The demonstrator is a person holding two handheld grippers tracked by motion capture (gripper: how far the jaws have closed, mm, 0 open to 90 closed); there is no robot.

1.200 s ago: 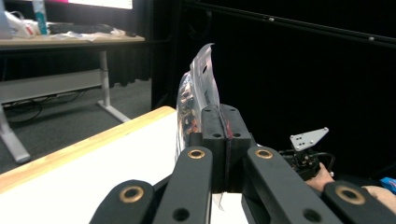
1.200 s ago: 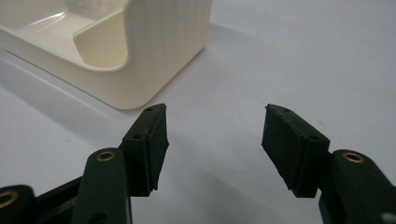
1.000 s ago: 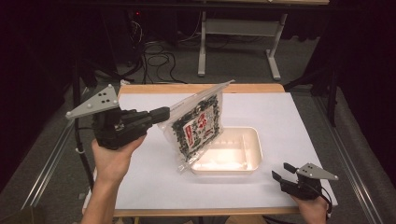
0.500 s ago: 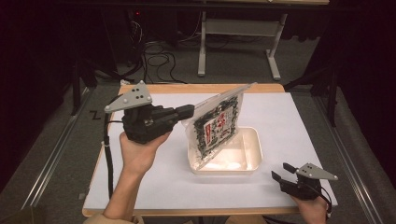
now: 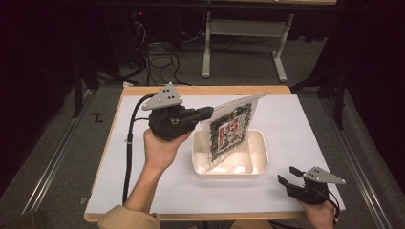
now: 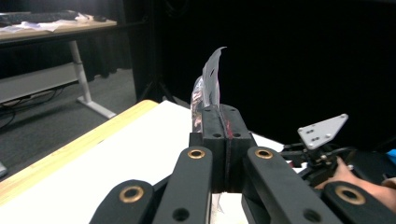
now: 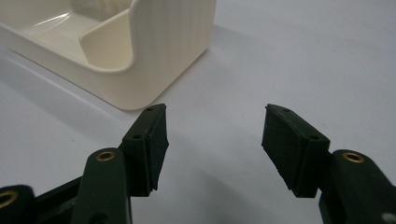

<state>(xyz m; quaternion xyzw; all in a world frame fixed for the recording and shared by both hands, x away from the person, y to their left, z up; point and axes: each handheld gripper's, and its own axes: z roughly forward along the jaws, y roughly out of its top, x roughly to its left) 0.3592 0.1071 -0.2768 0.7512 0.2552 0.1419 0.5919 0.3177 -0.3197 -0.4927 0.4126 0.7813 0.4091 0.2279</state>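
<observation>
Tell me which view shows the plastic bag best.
The high view: the whole bag shows, printed face and all, lower end in the tub. The left gripper view has it edge-on between shut jaws; the right gripper view catches just the tub's corner.

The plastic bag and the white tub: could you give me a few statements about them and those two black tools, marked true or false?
1. The left gripper is shut on the plastic bag. True.
2. The right gripper grips the white tub. False: its jaws stand open, beside the tub.
3. The bag lies flat on the table. False: it is held up, tilted, its lower end in the tub.
4. The tub stands on the table. True.
</observation>
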